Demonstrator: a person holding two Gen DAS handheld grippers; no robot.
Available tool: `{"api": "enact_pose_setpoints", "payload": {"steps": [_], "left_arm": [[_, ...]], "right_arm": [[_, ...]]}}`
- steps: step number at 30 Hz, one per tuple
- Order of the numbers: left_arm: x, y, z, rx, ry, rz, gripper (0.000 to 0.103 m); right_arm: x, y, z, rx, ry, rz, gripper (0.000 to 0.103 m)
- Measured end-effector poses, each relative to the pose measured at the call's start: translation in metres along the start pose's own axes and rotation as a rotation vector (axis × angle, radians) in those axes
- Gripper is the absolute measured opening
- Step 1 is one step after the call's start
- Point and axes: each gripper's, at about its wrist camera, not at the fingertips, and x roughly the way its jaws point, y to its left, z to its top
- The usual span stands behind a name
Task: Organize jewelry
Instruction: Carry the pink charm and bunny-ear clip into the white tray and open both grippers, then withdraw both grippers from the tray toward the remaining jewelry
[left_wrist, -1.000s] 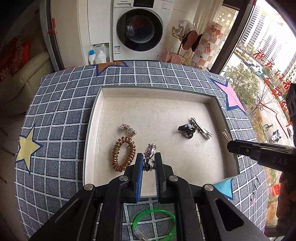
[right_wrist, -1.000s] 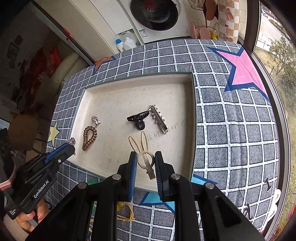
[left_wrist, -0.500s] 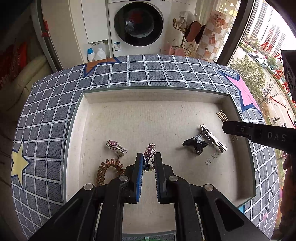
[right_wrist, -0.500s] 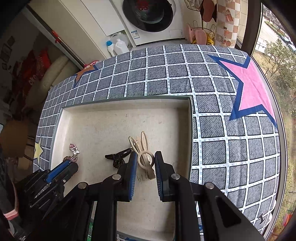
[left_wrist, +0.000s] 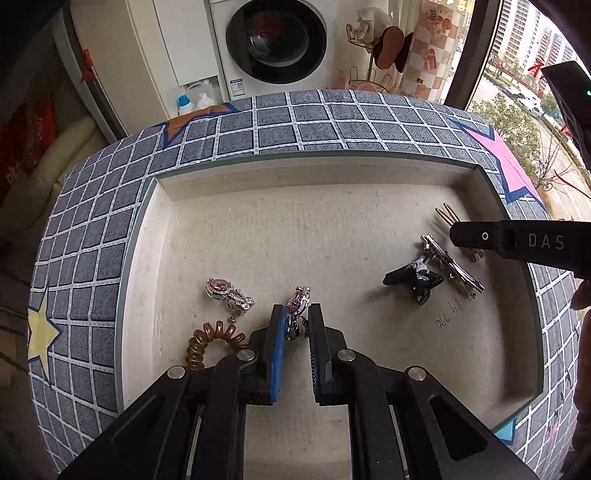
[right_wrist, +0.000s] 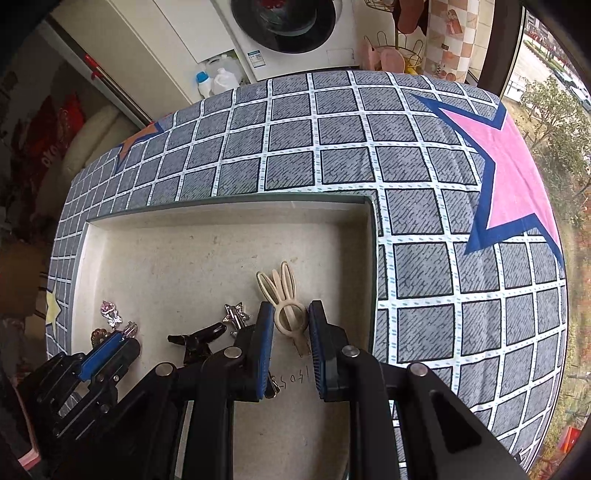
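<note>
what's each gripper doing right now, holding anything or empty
Left gripper: closed on the pink gem earring, over the tray.
Right gripper: closed on the cream bunny-ear hair clip.

You're working in soft, even daylight from the window (left_wrist: 524, 92) at the upper right of both views. Shadows under the pieces in the tray (left_wrist: 332, 221) are faint and short. The upper left stays dim. Fisheye bending curves the checked cloth (right_wrist: 332, 147) strongly toward the edges, and black vignette fills the corners. The centre is sharp, without glare.
</note>
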Motion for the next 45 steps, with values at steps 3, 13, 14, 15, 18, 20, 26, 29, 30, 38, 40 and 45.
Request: {"api": "enact_pose_setpoints", "payload": {"steps": [3, 13, 14, 15, 18, 20, 26, 29, 30, 38, 40, 45], "left_arm": [[0.001, -0.003, 0.000, 0.018, -0.001, 0.016, 0.024], [-0.003, -0.005, 0.000, 0.037, 0.008, 0.036, 0.024], [-0.005, -0.004, 0.000, 0.036, 0.001, 0.034, 0.024], [-0.008, -0.004, 0.000, 0.036, -0.005, 0.034, 0.024], [-0.013, -0.004, 0.001, 0.030, -0.014, 0.027, 0.024], [-0.017, -0.003, 0.001, 0.023, -0.017, 0.022, 0.024], [-0.027, -0.001, 0.002, 0.013, -0.030, 0.011, 0.024], [-0.033, 0.002, -0.001, 0.008, -0.038, 0.013, 0.024], [-0.034, 0.003, -0.002, 0.005, -0.039, 0.014, 0.024], [-0.056, 0.021, -0.019, -0.038, -0.086, 0.048, 0.103], [-0.061, 0.026, -0.026, -0.042, -0.082, 0.053, 0.103], [-0.082, 0.043, -0.049, -0.058, -0.090, 0.069, 0.103]], "right_arm": [[0.000, 0.004, -0.001, -0.010, -0.001, -0.010, 0.021], [-0.003, 0.005, -0.002, 0.000, -0.001, 0.025, 0.049], [-0.004, 0.005, -0.002, 0.003, -0.005, 0.030, 0.049], [-0.006, 0.004, -0.003, 0.008, -0.010, 0.037, 0.049], [-0.013, 0.001, -0.004, 0.036, -0.028, 0.072, 0.049], [-0.019, 0.000, -0.005, 0.053, -0.042, 0.087, 0.049], [-0.039, 0.002, -0.010, 0.081, -0.074, 0.120, 0.049], [-0.046, 0.003, -0.015, 0.090, -0.076, 0.129, 0.049], [-0.048, 0.003, -0.017, 0.094, -0.076, 0.133, 0.049], [-0.070, 0.006, -0.045, 0.125, -0.093, 0.154, 0.053], [-0.076, 0.007, -0.053, 0.129, -0.097, 0.161, 0.059], [-0.092, 0.016, -0.076, 0.119, -0.099, 0.183, 0.078]]}}
